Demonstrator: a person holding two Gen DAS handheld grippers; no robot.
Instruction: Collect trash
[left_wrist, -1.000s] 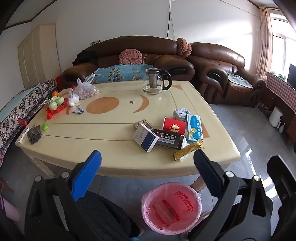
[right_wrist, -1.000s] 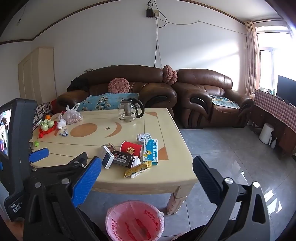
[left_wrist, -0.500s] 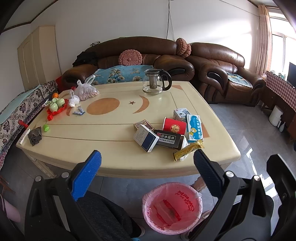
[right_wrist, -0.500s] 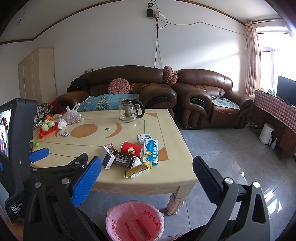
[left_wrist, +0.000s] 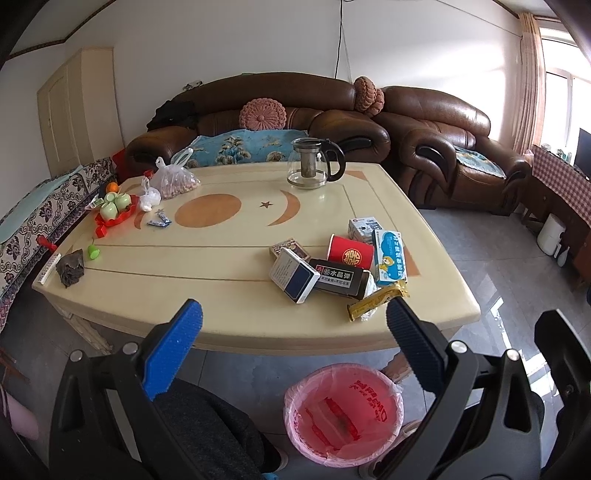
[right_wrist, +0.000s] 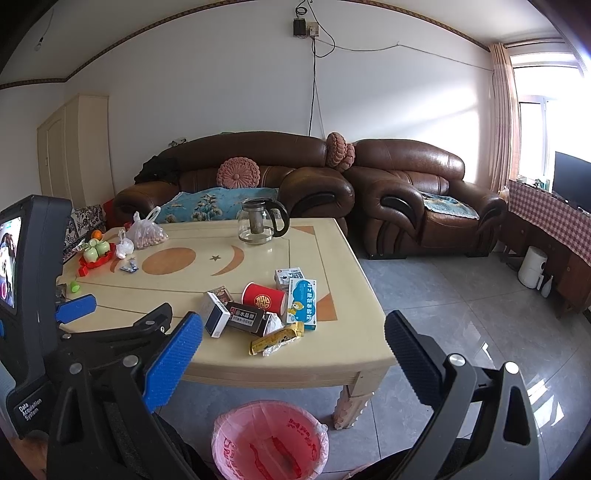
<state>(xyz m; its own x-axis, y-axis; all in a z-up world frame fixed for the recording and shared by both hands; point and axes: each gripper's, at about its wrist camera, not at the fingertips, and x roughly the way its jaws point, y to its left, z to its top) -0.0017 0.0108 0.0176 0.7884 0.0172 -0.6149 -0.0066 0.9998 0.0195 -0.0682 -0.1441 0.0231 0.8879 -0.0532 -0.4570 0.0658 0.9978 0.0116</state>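
A heap of trash lies near the front right of the cream table (left_wrist: 207, 280): a red paper cup (left_wrist: 350, 252), a black box (left_wrist: 338, 277), a white and blue box (left_wrist: 294, 274), a light blue carton (left_wrist: 389, 257), a yellow wrapper (left_wrist: 376, 303). The heap shows in the right wrist view too, with the red cup (right_wrist: 264, 297). A bin with a pink bag (left_wrist: 343, 411) stands on the floor below the table's front edge, also in the right view (right_wrist: 269, 443). My left gripper (left_wrist: 291, 343) is open and empty, short of the table. My right gripper (right_wrist: 291, 350) is open and empty, further back.
A glass teapot (left_wrist: 314, 162) stands at the table's back. Plastic bags (left_wrist: 173, 179), a red tray with green cups (left_wrist: 116, 206), a dark crumpled item (left_wrist: 71, 266) and small bits lie at the left. Brown leather sofas (left_wrist: 443, 147) stand behind. The left gripper shows at the right view's left edge (right_wrist: 75, 308).
Both views have barely shifted; the left gripper has drifted very slightly. The jaws stay open and nothing on the table has moved.
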